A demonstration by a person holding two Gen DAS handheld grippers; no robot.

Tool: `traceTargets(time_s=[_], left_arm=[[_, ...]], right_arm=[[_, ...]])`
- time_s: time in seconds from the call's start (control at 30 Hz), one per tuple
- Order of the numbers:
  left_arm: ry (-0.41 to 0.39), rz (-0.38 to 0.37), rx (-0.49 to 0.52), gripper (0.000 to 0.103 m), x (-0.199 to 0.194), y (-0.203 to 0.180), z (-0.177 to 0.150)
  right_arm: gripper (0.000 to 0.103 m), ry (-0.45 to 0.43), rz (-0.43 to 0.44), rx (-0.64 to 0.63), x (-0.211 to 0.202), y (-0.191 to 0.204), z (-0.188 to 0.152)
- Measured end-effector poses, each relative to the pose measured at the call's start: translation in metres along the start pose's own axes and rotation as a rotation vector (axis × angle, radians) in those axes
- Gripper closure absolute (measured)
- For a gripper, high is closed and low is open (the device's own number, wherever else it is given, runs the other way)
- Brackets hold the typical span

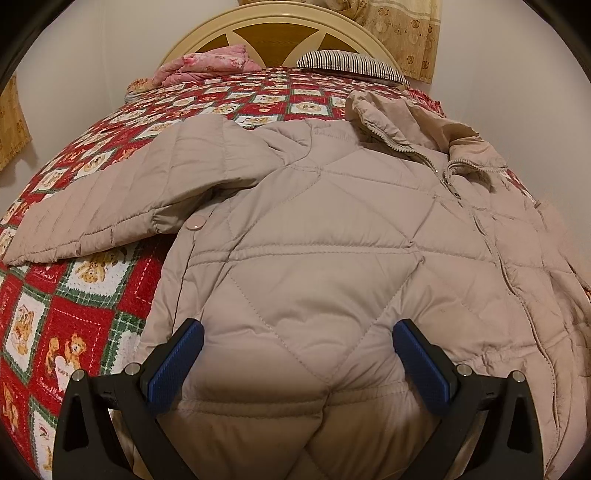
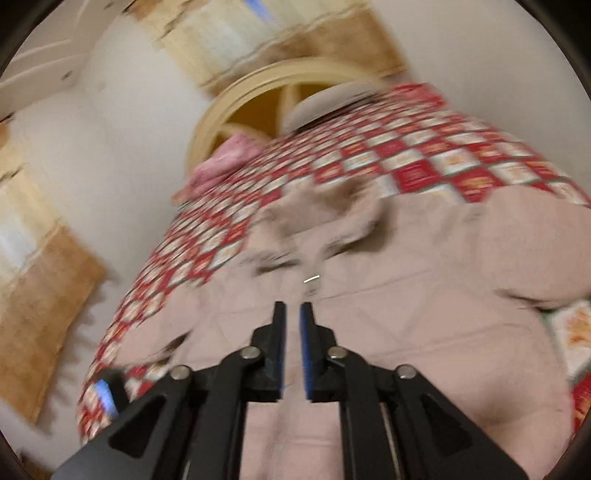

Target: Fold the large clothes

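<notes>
A large beige quilted jacket lies spread on the bed, collar and zip toward the headboard at the right, one sleeve stretched out to the left. My left gripper is open, its blue pads straddling the jacket's hem end just above the fabric. The right wrist view is motion-blurred. It shows the same jacket below my right gripper, whose jaws stand nearly together with a narrow gap and nothing visibly between them.
The bed has a red, white and green checked teddy-bear quilt. A pink folded cloth and a striped pillow lie by the cream headboard. Curtains hang behind. White walls flank the bed.
</notes>
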State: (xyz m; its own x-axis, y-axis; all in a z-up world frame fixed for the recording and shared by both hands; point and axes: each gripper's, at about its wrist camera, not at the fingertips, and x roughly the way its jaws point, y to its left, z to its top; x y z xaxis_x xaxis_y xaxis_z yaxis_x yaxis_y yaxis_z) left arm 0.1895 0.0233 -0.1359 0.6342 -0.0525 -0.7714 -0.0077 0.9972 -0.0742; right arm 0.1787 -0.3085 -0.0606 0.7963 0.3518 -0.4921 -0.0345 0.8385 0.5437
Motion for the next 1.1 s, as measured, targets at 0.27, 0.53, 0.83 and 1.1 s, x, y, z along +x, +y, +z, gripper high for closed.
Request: traceTargets(time_s=[0.27,0.53,0.83,1.1], left_arm=[[0.001,0.002,0.001,0.001,0.0,0.0,0.0],[0.005,0.027,0.016,0.001,0.004,-0.003,0.0],[0.008,0.044,0.023,0.001,0.006,-0.006,0.001],[0.006,0.039,0.02,0.001,0.006,-0.006,0.001]], right_arm=[[0.019,-0.225,-0.339,0.442,-0.104,-0.206,0.032],[0.02,-0.24,-0.44,0.855,-0.09,-0.353,0.028],[0.092,-0.234,-0.496,0.789,-0.071,-0.384,0.04],[0.093,-0.367,-0.329,0.357,-0.113,-0.248,0.089]])
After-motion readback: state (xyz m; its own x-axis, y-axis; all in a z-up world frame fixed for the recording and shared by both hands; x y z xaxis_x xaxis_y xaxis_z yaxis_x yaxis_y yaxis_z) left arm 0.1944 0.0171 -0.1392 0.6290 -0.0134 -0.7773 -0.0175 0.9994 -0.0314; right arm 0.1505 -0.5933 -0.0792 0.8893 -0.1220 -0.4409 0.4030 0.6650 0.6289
